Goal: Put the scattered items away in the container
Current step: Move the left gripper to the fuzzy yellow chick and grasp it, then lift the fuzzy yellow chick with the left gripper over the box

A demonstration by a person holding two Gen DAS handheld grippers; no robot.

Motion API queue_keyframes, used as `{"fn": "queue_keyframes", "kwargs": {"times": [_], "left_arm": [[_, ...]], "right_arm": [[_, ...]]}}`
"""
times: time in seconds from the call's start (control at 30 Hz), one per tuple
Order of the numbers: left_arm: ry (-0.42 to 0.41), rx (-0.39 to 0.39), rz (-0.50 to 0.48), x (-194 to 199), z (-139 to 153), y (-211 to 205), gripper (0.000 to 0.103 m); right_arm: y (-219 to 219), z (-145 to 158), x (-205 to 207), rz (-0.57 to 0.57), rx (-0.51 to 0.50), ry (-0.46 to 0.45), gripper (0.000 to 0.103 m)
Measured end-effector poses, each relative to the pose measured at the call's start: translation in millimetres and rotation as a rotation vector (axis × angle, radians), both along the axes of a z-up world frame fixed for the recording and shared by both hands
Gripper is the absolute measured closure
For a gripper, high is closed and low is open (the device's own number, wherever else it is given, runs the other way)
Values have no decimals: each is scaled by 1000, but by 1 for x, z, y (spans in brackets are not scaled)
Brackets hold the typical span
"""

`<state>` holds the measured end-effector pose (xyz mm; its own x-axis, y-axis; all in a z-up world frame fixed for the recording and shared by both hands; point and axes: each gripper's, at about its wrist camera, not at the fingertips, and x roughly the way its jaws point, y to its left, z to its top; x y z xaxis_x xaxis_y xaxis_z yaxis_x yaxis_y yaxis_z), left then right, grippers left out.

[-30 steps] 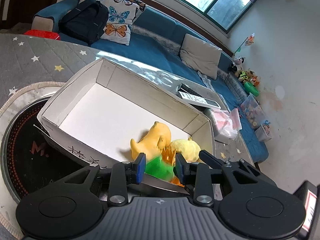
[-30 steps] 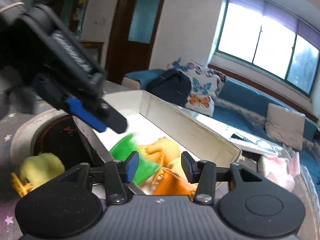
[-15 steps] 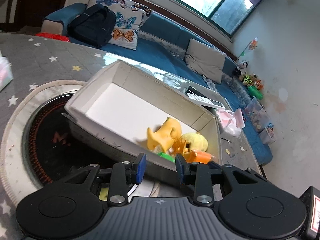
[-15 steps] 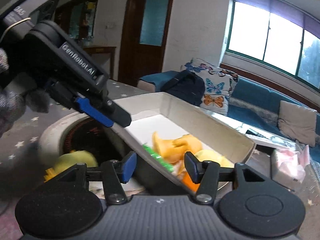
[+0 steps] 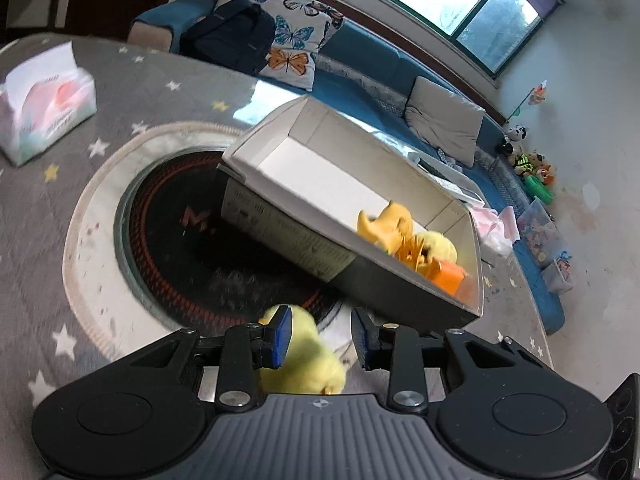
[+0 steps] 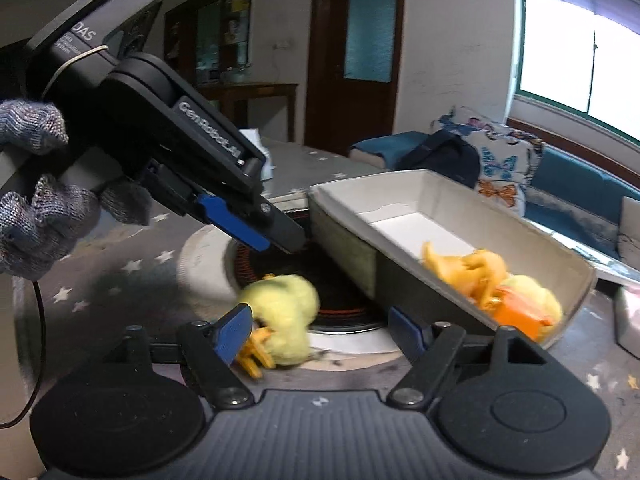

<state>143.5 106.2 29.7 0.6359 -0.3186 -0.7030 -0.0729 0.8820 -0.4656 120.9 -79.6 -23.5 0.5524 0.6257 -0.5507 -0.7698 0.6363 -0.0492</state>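
Fluffy pale-yellow plush chick (image 6: 286, 312) with orange feet lies on the dark round hob of the star-patterned grey table (image 5: 132, 92), outside the long white cardboard box (image 5: 404, 284), which holds other yellow and orange toys. Right gripper (image 6: 320, 330) has just been opening, jaws wide around the chick without pressing it. Left gripper (image 5: 322, 334) hangs over it, jaws narrow and empty.

Window (image 5: 460, 4) daylight, fisheye-warped edges, slight motion blur.
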Motion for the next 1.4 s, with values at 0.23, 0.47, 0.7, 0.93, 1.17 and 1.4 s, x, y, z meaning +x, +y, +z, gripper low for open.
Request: {"fn": "queue_keyframes", "kwargs": {"times": [0.23,0.47,0.7,0.93,1.17,1.4], "left_arm": [[31,-60,24,-8,-13,8,68],[64,-111,54,-3,-27,18,67],[102,-176,58,7,-38,23,66],[115,-202,55,13,-44,27,64],[117,-210,57,15,-48,27,62],[113,-198,58,16,-48,26,62]], "right_arm": [[23,-8,-12,35,-13,17,26],[41,-19,-10,29,-53,29,28],[47,-24,1,3,-68,61,35],[48,-27,8,-16,-62,82,40],[54,-31,9,-22,-72,82,43],[56,-32,9,-33,-79,79,43]]}}
